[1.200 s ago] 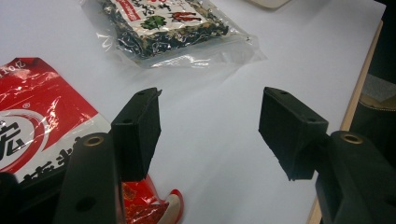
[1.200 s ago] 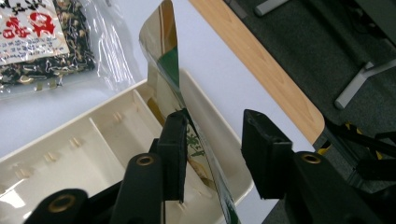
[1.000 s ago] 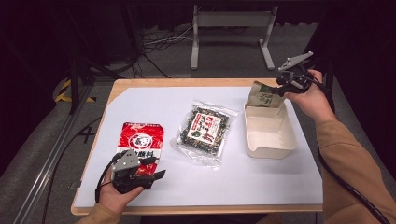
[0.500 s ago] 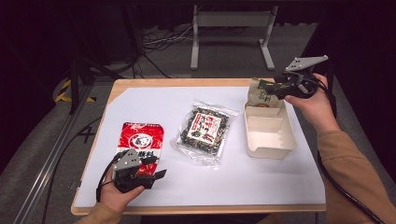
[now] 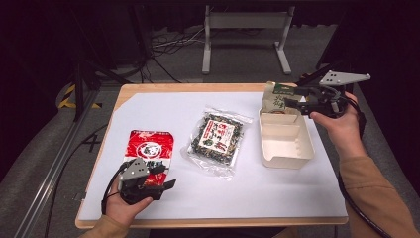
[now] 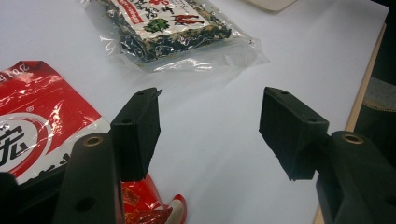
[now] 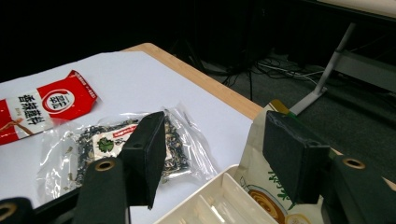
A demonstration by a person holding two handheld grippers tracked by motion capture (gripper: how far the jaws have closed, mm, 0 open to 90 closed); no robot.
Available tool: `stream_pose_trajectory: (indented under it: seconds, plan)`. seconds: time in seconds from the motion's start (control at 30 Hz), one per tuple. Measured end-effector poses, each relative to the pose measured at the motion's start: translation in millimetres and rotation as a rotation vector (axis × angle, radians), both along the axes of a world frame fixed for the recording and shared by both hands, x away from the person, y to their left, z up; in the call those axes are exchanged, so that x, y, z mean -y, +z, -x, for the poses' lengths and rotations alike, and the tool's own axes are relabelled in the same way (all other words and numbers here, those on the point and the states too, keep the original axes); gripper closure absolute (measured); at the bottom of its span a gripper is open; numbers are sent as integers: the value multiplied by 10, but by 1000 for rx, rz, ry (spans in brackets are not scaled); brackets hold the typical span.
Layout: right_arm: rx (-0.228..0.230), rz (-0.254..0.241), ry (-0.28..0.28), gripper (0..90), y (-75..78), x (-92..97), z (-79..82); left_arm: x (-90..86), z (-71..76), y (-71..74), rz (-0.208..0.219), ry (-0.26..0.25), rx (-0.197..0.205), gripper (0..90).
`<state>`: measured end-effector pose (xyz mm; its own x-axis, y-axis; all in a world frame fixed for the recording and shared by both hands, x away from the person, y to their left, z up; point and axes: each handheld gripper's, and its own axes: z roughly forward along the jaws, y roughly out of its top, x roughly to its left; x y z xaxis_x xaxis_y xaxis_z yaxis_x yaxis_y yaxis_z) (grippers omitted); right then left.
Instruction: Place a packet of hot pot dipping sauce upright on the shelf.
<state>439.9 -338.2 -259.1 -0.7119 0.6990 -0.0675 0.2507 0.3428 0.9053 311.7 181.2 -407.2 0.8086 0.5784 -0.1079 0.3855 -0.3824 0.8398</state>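
A beige and green pouch [image 5: 275, 99] [image 7: 261, 186] stands leaning at the far end of a white divided tray [image 5: 287, 156] [image 7: 205, 205]. My right gripper [image 5: 293, 100] [image 7: 215, 123] hovers just right of the pouch. Its jaws have just been opening, and they press on nothing; the pouch's edge sits beside one jaw. A clear packet of dark dried bits [image 5: 215, 139] [image 6: 163, 28] [image 7: 107, 144] lies mid-table. A red packet [image 5: 147, 148] [image 6: 32, 121] [image 7: 42, 105] lies at the left front. My left gripper [image 5: 168, 177] [image 6: 210, 100] rests open at the red packet's near corner.
White paper [image 5: 163, 109] covers the wooden table [image 5: 198, 88]. A grey metal stand [image 5: 245, 34] and cables [image 5: 168, 44] are on the floor beyond the far edge. Bare paper lies in front of the tray and the clear packet.
My right gripper has drawn back to the right from the pouch with its jaws wider apart. The pouch stays leaning in the tray. The left hand has kept still.
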Motion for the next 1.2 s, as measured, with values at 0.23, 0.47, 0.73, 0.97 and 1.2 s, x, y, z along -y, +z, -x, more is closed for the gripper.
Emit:
stream_pose_trajectory:
  seconds: [0.23, 0.47, 0.73, 0.97, 1.2]
  plan:
    - [30, -39, -15, 386, -74, 43, 214, -107, -43, 159, 24, 28, 31, 365]
    - [34, -33, -13, 377, -208, -22, 368, -234, -85, 259, 43, 67, 48, 363]
    - [40, -39, -23, 369, -401, -87, 496, -231, -83, 261, 41, 73, 46, 362]
    - [29, -41, -41, 369, -544, -94, 506, -250, -122, 288, 17, 69, 41, 335]
    - [7, -53, -36, 366, -592, -76, 515, -283, -188, 327, -5, 78, 15, 328]
